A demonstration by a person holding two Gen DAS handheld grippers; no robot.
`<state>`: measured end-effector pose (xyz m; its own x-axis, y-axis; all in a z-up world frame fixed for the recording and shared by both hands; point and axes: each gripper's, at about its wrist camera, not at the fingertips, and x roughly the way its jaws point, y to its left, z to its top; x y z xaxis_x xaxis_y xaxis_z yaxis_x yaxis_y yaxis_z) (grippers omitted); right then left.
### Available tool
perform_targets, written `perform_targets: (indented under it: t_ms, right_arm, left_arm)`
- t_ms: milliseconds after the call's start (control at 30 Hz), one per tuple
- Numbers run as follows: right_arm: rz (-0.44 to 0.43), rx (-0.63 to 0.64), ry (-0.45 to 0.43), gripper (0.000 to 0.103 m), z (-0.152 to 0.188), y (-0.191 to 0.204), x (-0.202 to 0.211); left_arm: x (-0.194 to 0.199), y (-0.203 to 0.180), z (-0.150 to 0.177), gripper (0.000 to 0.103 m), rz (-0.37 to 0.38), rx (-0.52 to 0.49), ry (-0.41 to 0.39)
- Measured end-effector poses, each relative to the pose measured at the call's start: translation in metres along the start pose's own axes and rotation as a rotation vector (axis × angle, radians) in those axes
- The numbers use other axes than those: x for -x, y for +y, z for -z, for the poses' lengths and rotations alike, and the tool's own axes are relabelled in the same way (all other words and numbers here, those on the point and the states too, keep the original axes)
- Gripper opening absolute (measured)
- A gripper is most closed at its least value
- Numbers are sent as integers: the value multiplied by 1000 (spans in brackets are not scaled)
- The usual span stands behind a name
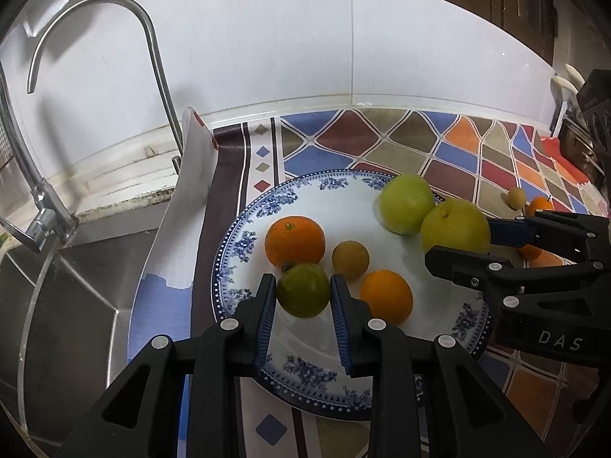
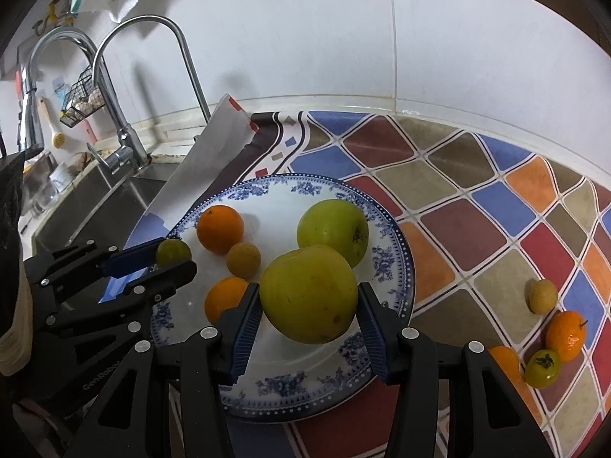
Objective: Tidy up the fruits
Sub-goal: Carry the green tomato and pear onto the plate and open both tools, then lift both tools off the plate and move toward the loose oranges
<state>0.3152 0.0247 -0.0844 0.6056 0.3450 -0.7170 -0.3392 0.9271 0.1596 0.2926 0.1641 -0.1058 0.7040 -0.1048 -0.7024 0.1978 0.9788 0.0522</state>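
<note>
1. Fruit off the plate was hard to read: in the right wrist view a small orange (image 2: 503, 358) lay partly hidden behind the right finger's frame, and in the left wrist view the fruits beyond the right gripper (image 1: 454, 242) were mostly blocked by it.
2. Whether the held fruits touched the plate (image 2: 397, 294) or hung just above it could not be told.
3. Counted in the right wrist view: one plate, two faucets (image 2: 152, 76), two large green apples, four orange fruits, two small green fruits and two small tan round fruits.
4. Of those, four lay on the patterned mat (image 2: 477, 198) to the right of the right fingers: a tan fruit (image 2: 541, 296), an orange one (image 2: 566, 336), a small green one (image 2: 542, 368) and the half-hidden small orange.
5. The left gripper (image 1: 303, 297) had its fingers set narrowly apart, both blue pads (image 1: 267, 313) pressed against a small green fruit (image 1: 303, 290) over the near-left part of the plate.
6. Just ahead of those fingers sat an orange (image 1: 294, 241) and a tan fruit (image 1: 350, 259); another orange (image 1: 386, 297) lay just right of the right-hand finger.
7. The right gripper's fingers stood wider, clamped on a large green apple (image 2: 309, 299) over the plate's middle.
8. The second apple (image 2: 333, 231) rested just beyond the held one, seemingly touching it.
</note>
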Motion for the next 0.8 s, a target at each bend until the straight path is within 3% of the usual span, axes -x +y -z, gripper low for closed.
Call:
perform_targets:
  t_ms: [67, 167, 567, 667, 800]
  right_arm:
    - [3, -6, 0, 53, 0, -1, 1]
    - [26, 8, -37, 62, -1, 1, 10]
    - [59, 8, -106, 62, 6, 0, 58]
    - [70, 3, -127, 70, 9, -1, 72]
    - [86, -5, -159, 71, 16, -3, 93]
  left_arm:
    - [3, 1, -1, 46, 0, 7, -7]
    - [10, 1, -3, 47, -7, 14, -21]
    - [61, -10, -4, 67, -39, 23, -110]
    - [76, -16, -3, 71, -39, 21, -132]
    - [93, -26, -2, 77, -43, 11, -160]
